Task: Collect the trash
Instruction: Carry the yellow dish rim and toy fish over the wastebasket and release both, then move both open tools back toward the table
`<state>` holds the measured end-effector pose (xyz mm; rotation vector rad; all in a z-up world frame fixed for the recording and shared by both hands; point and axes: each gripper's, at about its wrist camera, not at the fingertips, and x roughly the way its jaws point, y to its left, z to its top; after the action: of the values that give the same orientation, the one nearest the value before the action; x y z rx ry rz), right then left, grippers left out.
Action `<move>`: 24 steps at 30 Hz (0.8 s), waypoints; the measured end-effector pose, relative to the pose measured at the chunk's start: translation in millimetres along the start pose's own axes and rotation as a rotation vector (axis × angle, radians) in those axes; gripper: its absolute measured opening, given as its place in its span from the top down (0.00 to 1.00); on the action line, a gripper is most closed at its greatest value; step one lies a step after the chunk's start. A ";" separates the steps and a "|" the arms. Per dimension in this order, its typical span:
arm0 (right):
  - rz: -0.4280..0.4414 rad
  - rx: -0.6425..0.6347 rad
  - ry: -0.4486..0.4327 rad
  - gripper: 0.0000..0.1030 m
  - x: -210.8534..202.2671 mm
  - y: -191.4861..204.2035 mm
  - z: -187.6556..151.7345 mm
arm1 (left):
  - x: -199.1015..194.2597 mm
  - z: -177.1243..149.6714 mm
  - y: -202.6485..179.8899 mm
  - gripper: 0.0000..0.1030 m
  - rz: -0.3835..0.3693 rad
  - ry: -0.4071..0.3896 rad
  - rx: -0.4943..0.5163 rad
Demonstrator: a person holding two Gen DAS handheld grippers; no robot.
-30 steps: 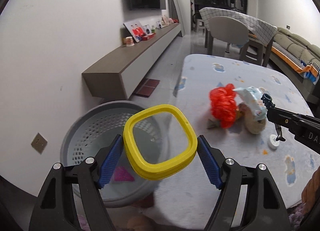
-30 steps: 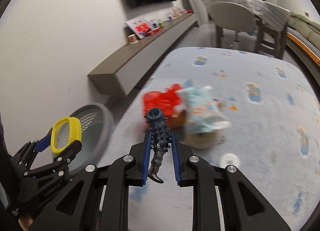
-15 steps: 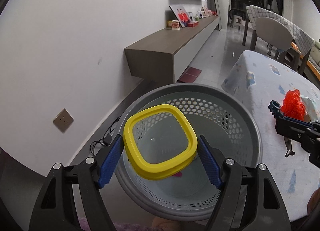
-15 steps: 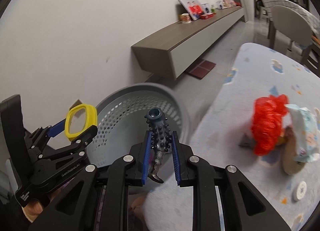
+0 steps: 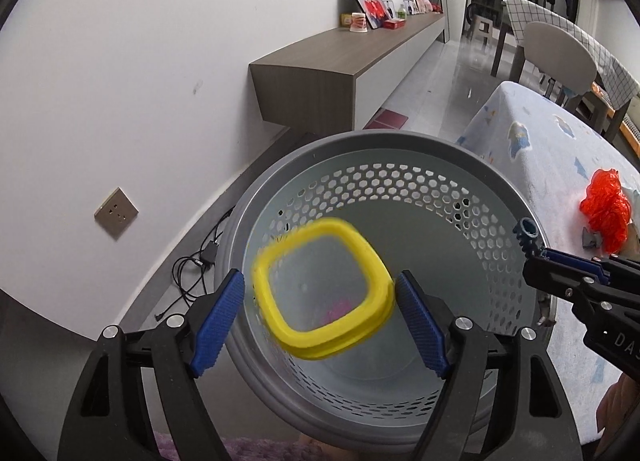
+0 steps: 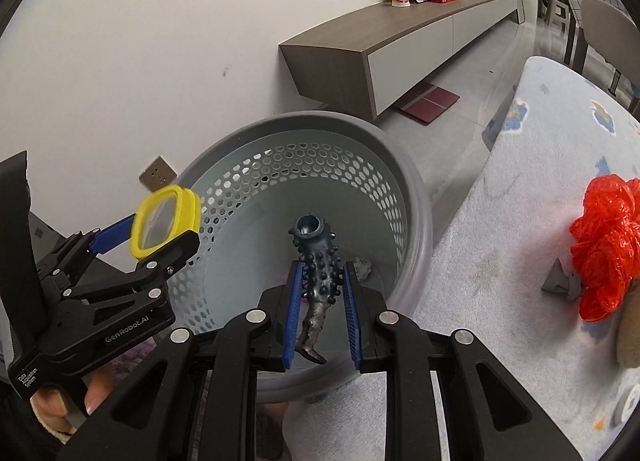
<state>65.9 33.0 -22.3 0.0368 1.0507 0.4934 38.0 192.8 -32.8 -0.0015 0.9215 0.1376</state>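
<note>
Over the grey basket [image 5: 360, 141] now, both tools at once. The left tongs [image 5: 318, 281] are spread: the yellow-rimmed lid [image 5: 320, 293] shows blurred between the blue pads [image 5: 218, 325], with a clear gap on its left side and its right edge right up against the other pad. From the right wrist view that lid sits at the tongs' tips, above the basket's left rim. And there's writing on the left tool's black body (nice and legible): "GenRobot.AI", with a small "Data Acquisition System" label lower down by the hand.

The right tongs [image 6: 320, 267] are pinching a dark spiky tube [image 6: 316, 237], pads pressed to either side of its studded middle, open end up, curled tail hanging below the pads. It hangs over the near part of the basket's opening. On the right tool, at the left view's edge, the white letters "DA" can be read; the rest is cut off.

Down in the basket: something pink [image 5: 340, 307] on the bottom and a grey lump [image 6: 362, 267] by the wall.

The bench [image 6: 540, 141], under its printed cloth, stands just beside the basket. On it, a little in from the edge nearest the basket, lies a crumpled red bag [image 6: 608, 249] with a grey scrap [image 6: 560, 281] touching its left side.
</note>
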 end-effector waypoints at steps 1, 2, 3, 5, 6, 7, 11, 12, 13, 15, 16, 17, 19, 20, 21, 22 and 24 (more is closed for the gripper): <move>-0.004 0.001 -0.007 0.71 -0.8 -1.0 -0.8 | 1.1 0.2 1.0 0.22 -0.001 0.001 0.000; -0.011 0.001 -0.015 0.68 -0.7 -1.4 0.8 | 0.6 -0.2 0.6 0.21 0.000 0.000 0.001; -0.016 0.001 -0.022 0.67 -1.0 -1.3 2.2 | -0.1 -0.6 -0.2 0.20 0.002 -0.002 0.004; -0.017 0.000 -0.027 0.66 -1.1 -2.0 1.2 | -0.7 -1.3 -1.7 0.18 0.000 -0.004 0.007; -0.017 0.000 -0.029 0.66 -1.2 -3.2 0.9 | -0.7 -1.7 -2.0 0.18 0.001 -0.004 0.008; -0.017 -0.001 -0.030 0.66 -1.4 -3.0 0.7 | -0.7 -1.4 -2.6 0.18 0.001 -0.003 0.007; -0.018 0.001 -0.035 0.66 -3.6 -4.8 -1.0 | -1.1 -1.3 -2.7 0.18 0.009 -0.005 0.002; -0.019 0.002 -0.035 0.66 -3.6 -4.5 -1.0 | -1.4 -1.3 -2.8 0.18 0.010 -0.007 0.001; -0.021 0.002 -0.037 0.66 -4.4 -4.4 -1.6 | -1.9 -1.1 -2.9 0.18 0.011 -0.009 0.000; -0.023 0.004 -0.040 0.66 -6.9 -3.7 -3.4 | -2.3 -0.7 -3.1 0.18 0.012 -0.012 0.001; -0.023 0.005 -0.041 0.66 -7.6 -4.1 -3.7 | -2.4 -0.5 -3.3 0.18 0.013 -0.013 0.002; -0.024 0.006 -0.043 0.66 -8.6 -3.8 -4.1 | -2.5 -0.5 -3.7 0.18 0.014 -0.014 0.003; -0.025 0.006 -0.046 0.66 -9.5 -3.9 -4.3 | -2.3 -0.1 -4.6 0.18 0.015 -0.014 0.005; -0.027 0.006 -0.046 0.66 -9.8 -3.9 -4.5 | -2.5 -0.1 -4.9 0.18 0.015 -0.015 0.006; -0.026 0.006 -0.047 0.66 -10.1 -3.8 -4.5 | -2.7 -0.1 -5.2 0.18 0.016 -0.016 0.007; -0.026 0.006 -0.047 0.66 -10.6 -3.6 -5.0 | -3.0 -0.1 -5.8 0.18 0.016 -0.017 0.007; -0.027 0.006 -0.047 0.66 -10.8 -3.3 -4.9 | -3.9 -0.1 -6.4 0.18 0.016 -0.020 0.008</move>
<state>58.8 24.8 -16.7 0.0388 1.0054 0.4629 36.3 186.0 -30.2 0.0146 0.9026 0.1490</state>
